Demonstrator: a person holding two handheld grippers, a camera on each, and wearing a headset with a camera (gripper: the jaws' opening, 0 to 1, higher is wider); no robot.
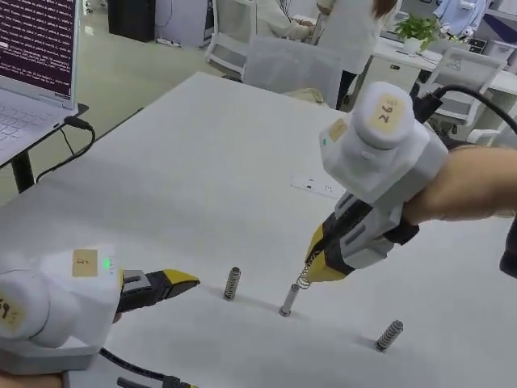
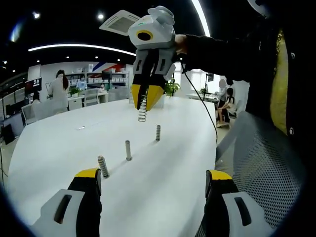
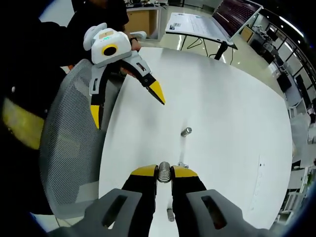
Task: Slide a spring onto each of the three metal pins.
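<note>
The right claw (image 1: 313, 271) pinches a spring (image 1: 304, 280) by its top coils so it hangs straight below the tips, just above the bare middle pin (image 1: 287, 301). The outer pins (image 1: 232, 284) either side already carry springs. The left claw (image 2: 153, 176), spread and empty, hovers aside, leaving room.

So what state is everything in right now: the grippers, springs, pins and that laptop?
Left gripper: open, holding nothing.
Right gripper: shut, gripping a spring.
Held spring: hanging over the middle pin, not on it yet.
Middle pin: standing, bare.
Left pin: standing, spring on it.
Right pin: standing, spring on it.
Laptop: open, screen lit.
</note>
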